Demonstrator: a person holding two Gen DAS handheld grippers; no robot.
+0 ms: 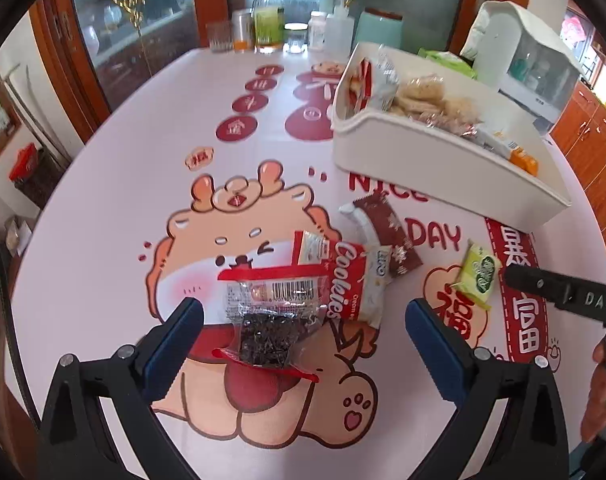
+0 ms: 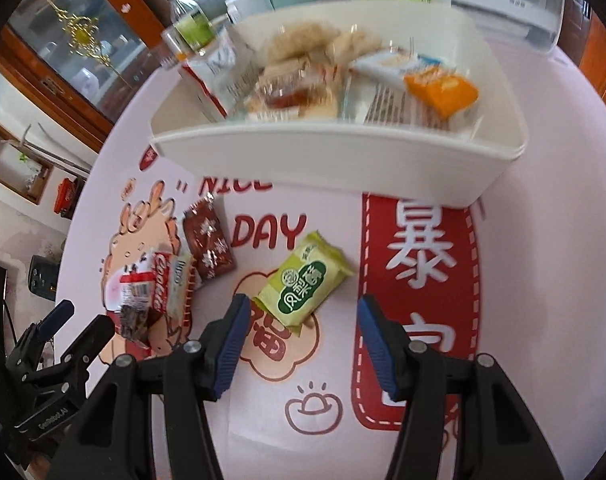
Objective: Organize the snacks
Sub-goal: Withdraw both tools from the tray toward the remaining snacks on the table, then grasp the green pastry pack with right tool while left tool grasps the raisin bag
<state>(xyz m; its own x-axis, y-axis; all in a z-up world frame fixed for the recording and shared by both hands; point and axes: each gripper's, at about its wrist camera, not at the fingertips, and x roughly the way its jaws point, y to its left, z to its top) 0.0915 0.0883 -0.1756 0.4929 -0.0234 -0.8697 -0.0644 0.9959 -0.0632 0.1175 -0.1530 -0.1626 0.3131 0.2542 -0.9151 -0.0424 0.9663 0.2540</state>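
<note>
While both grippers hover above table [image 1: 103,208], left gripper [image 1: 303,320] spread wide, empty, over clear crinkly packet [image 1: 269,320] of dark shreds, lower centre. Right gripper [image 2: 303,328] likewise agape, glossy green pillow pack [image 2: 305,278] just ahead of its tips. Red "Cookies" pack [image 1: 345,278] partly hidden under clear packet, brown wrapper [image 1: 387,236] alongside. White plastic bin [image 2: 343,152], upper frame, holds blurred snacks; labels unreadable.

Looks like a home dining room: a round table [image 1: 115,200] with a festive cartoon tablecloth, wooden glass-door cabinets [image 1: 135,24] behind it, bottles and jars [image 1: 267,16] along the far edge, plus a white countertop appliance [image 1: 531,60].
</note>
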